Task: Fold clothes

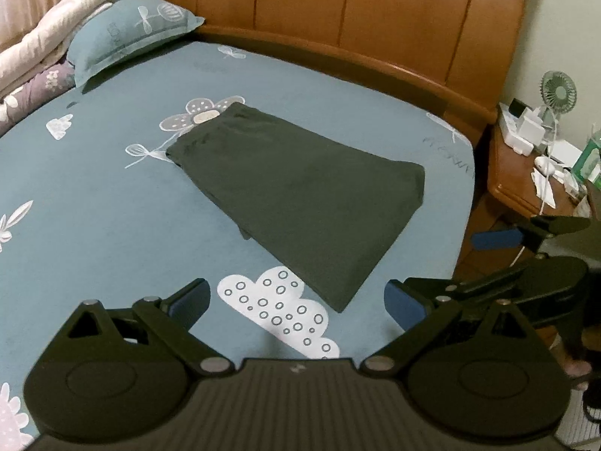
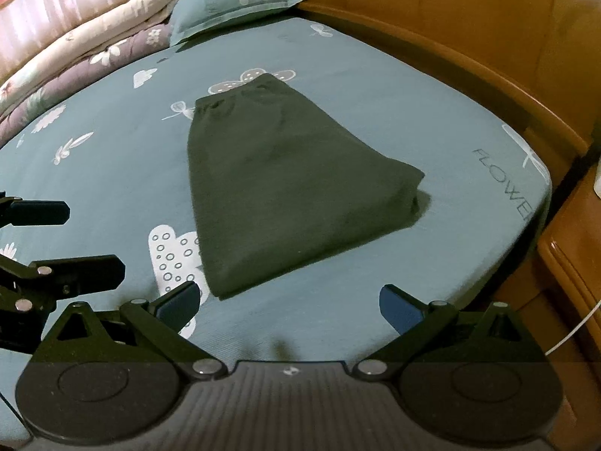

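**Folded garment on bed, both claws released**

A dark green garment (image 1: 296, 195) lies folded flat on the bed (image 1: 112, 206), its near corner beside a white cloud print (image 1: 278, 312). The left claw (image 1: 296, 300) and right claw (image 2: 289, 304) hover above the sheet near that corner, each spread wide and empty. A pillow (image 1: 127, 34) rests by the headboard (image 1: 338, 11).

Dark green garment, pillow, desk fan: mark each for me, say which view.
Dark green garment (image 2: 285, 188): right wrist view, middle of its folded top face.
Pillow (image 1: 127, 34): left wrist view, centre of the teal cover.
Desk fan (image 1: 558, 92): left wrist view, middle of the round grille.
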The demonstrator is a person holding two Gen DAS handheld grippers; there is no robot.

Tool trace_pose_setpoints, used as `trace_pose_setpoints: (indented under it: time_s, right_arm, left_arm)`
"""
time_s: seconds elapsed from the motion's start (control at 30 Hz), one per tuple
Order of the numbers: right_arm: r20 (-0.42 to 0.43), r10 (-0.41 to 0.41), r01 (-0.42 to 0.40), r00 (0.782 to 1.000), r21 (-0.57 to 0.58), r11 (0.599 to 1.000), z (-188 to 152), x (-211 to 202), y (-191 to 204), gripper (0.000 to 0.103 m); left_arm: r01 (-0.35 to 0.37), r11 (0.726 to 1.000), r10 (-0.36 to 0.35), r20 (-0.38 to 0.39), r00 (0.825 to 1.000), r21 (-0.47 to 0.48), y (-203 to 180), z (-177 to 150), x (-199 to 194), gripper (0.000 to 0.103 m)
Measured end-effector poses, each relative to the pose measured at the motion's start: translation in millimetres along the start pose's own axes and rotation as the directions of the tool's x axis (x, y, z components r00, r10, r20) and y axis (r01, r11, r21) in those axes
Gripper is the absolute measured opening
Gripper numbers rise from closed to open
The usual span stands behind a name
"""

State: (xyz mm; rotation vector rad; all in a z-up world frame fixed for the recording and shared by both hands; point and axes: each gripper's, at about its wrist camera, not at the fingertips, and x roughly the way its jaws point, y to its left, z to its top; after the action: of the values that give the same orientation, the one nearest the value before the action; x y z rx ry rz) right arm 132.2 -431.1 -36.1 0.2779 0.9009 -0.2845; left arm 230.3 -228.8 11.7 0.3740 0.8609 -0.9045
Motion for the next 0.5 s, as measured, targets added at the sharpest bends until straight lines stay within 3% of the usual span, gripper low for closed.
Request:
trace_pose_setpoints:
  time_s: [0.5]
  right_arm:
    - [0.007, -0.005, 0.005, 1.000, -0.008, 1.000, 8.9, 5.7, -1.8, 0.103]
  left_arm:
    - [-0.033, 0.999, 0.033, -0.029, 0.999, -0.004, 1.5, 10.5, 6.5, 0.099]
